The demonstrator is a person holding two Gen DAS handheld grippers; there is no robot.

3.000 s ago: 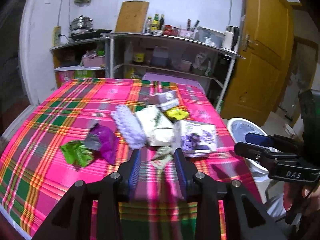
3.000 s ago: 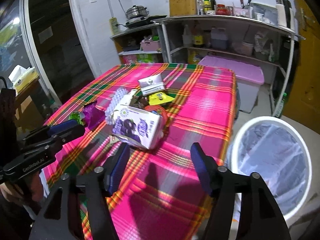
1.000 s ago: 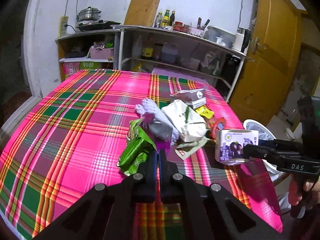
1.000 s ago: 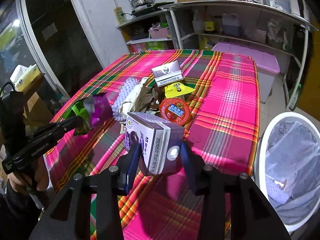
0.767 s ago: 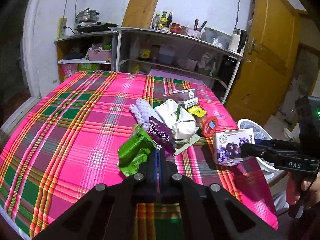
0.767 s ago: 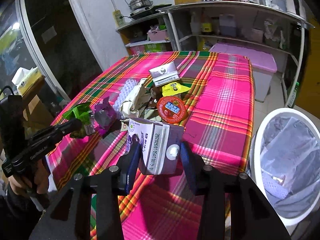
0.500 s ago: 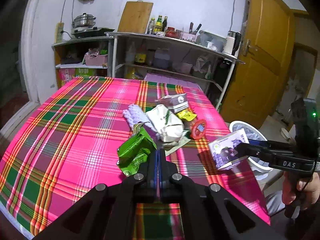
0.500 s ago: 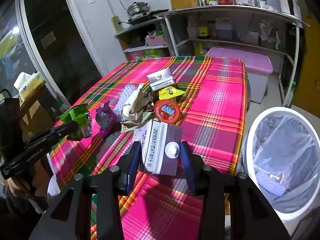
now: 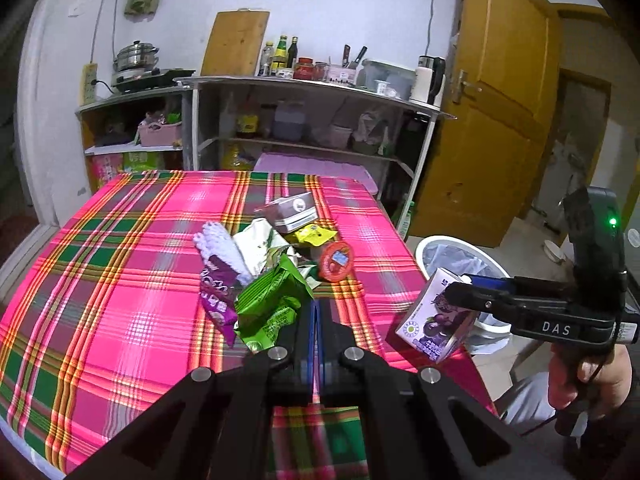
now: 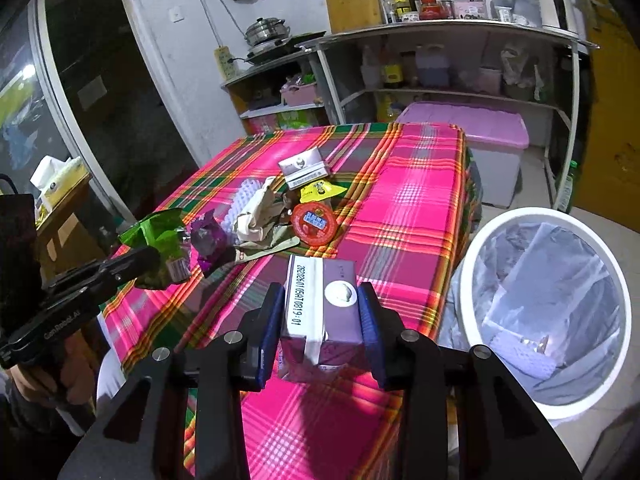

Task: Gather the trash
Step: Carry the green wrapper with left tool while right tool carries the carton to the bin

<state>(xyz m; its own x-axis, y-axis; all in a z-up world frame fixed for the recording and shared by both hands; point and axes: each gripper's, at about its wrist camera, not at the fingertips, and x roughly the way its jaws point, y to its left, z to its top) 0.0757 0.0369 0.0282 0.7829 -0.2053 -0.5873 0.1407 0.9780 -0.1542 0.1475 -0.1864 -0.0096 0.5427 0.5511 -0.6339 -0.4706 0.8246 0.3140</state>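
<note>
My left gripper [image 9: 316,312] is shut on a crumpled green wrapper [image 9: 270,304] and holds it above the plaid table [image 9: 120,280]; the wrapper also shows in the right wrist view [image 10: 158,236]. My right gripper [image 10: 322,312] is shut on a purple milk carton [image 10: 320,312], held over the table's right edge, near the white trash bin [image 10: 472,248]. The carton also shows in the left wrist view [image 9: 436,328]. A purple wrapper [image 9: 216,296], a white bag [image 9: 256,244], a red lid [image 9: 337,261], a yellow packet [image 9: 314,234] and a grey box [image 9: 290,212] lie piled mid-table.
The bin, lined with a clear bag, stands on the floor right of the table [image 9: 440,242]. Metal shelves [image 9: 312,128] with bottles and jars stand behind, a pink storage box [image 10: 468,128] beneath. A wooden door [image 9: 500,120] is at the right.
Both grippers have lifted and drawn back from the pile. The carton has tilted and moved right toward the bin; the green wrapper stays in my left gripper.
</note>
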